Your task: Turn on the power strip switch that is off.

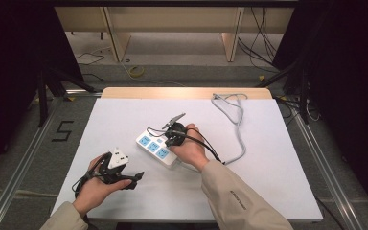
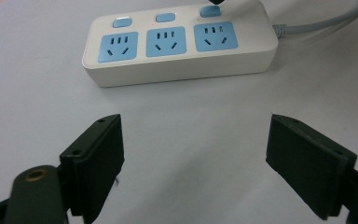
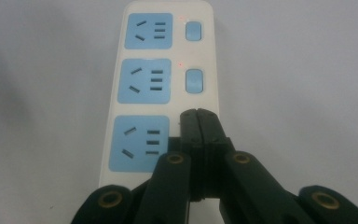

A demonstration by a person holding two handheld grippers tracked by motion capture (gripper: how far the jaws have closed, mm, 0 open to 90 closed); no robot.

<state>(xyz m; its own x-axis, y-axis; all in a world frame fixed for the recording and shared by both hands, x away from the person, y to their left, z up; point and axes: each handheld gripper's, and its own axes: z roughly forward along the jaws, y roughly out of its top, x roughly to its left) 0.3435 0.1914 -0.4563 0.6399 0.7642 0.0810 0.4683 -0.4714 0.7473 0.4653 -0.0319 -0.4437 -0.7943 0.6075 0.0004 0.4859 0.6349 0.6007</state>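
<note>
The one bit of writing that can be read is a black "5" (image 1: 63, 130) marked on the floor left of the table (image 1: 278, 191); print on the person's right sleeve (image 1: 237, 199) is too small to make out, and the power strip (image 1: 158, 149) shows no brand.

The power strip, white with three blue sockets and a blue switch beside each, lies near the middle of the white table top, set at a slant, and its grey cable (image 1: 238, 125) loops off toward the far right corner. In the right gripper view small red lights (image 3: 180, 65) glow next to the two farther switches (image 3: 194, 80).

The right gripper (image 3: 199, 123) has its jaws pressed fully together with nothing between them, and their joined tip rests on the strip at the spot of the third switch, just beside the nearest socket (image 3: 141, 143) (the switch itself is hidden under the tip). In the left gripper view that tip (image 2: 213, 2) sits on the switch at the strip's cable end.

The left gripper (image 2: 195, 154) stands wide, holding nothing, above bare table, near the strip and pointing at its long side without touching it
</note>
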